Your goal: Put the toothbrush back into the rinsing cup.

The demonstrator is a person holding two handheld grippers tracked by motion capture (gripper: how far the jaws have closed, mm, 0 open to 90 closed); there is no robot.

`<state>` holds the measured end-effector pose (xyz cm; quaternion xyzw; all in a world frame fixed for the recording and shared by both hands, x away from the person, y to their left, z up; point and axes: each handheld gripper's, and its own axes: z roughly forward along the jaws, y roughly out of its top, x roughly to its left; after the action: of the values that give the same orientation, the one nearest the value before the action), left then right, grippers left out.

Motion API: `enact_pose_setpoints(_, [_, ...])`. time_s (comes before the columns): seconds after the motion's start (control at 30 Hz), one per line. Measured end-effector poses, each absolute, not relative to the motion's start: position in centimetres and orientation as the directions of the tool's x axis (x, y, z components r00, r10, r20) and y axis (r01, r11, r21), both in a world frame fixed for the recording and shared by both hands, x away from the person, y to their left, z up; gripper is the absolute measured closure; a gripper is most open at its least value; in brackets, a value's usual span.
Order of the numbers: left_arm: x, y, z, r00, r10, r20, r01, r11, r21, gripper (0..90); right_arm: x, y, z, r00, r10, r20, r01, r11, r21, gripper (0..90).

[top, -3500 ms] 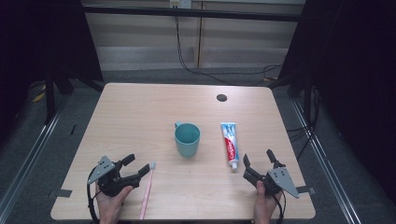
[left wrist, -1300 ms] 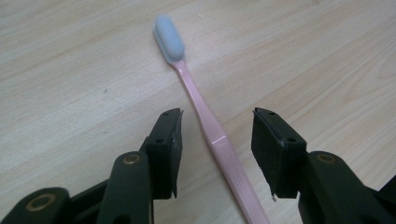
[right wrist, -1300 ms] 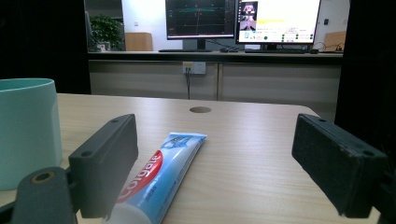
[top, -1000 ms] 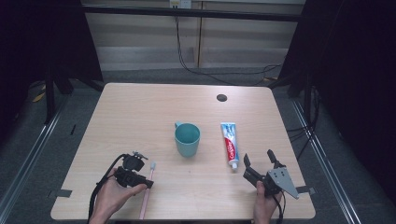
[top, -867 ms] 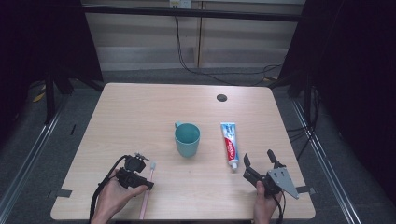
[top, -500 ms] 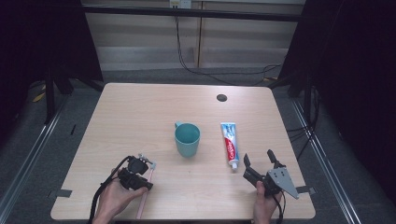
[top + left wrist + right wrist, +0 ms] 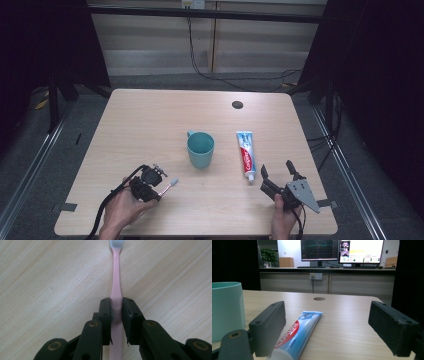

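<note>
A pink toothbrush (image 7: 115, 285) with white bristles lies on the wooden table (image 7: 150, 120) near its front left. My left gripper (image 7: 116, 307) points down at it. Its jaws have just been closing and now press on the handle from both sides. From above, the left gripper (image 7: 158, 188) sits under a hand, with the toothbrush head (image 7: 174, 182) sticking out to the right. My right gripper (image 7: 276, 168) rests open at the front right, just short of the cap end of a toothpaste tube (image 7: 245, 154). In the right gripper view the tube (image 7: 297, 332) lies between the open pads.
A teal cup (image 7: 200, 148) stands mid-table, between the toothbrush and the tube; it also rises at the left in the right gripper view (image 7: 225, 310). A round cable hole (image 7: 237, 104) is at the back right. Dark curtains and floor surround the table.
My left gripper came from lying open at the left, turned down over the toothbrush and shut on its handle. The brush head shifted slightly right. The right gripper stayed still.
</note>
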<state>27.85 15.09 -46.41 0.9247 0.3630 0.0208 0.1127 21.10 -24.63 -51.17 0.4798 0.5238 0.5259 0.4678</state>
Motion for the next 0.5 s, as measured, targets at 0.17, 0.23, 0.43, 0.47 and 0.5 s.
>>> enact_pose_setpoints(0.17, [28.6, 14.7, -46.3, 0.757, 0.652, -0.049, 0.649, -0.741, 0.169, 77.8, 21.1, -24.6, -51.2, -0.102, 0.995, 0.015, 0.011, -0.014, 1.0, 13.9])
enact_pose_setpoints(0.23, [28.8, 14.5, -46.3, 0.75, 0.659, -0.051, 0.658, -0.737, 0.151, 77.9, 21.1, -24.6, -51.2, -0.102, 0.995, 0.014, 0.01, -0.013, 1.0, 13.9])
enact_pose_setpoints(0.43, [29.9, 14.8, -46.3, 0.714, 0.695, -0.086, 0.7, -0.705, 0.111, 78.1, 21.1, -24.6, -51.2, -0.102, 0.995, 0.015, 0.011, -0.014, 1.0, 13.9])
enact_pose_setpoints(0.47, [29.9, 14.9, -46.3, 0.706, 0.702, -0.094, 0.708, -0.697, 0.115, 78.2, 21.1, -24.6, -51.2, -0.102, 0.995, 0.015, 0.011, -0.014, 1.0, 13.9])
enact_pose_setpoints(0.5, [30.0, 15.0, -46.3, 0.704, 0.702, -0.107, 0.71, -0.695, 0.112, 78.2, 21.1, -24.6, -51.2, -0.102, 0.995, 0.014, 0.011, -0.013, 1.0, 13.9])
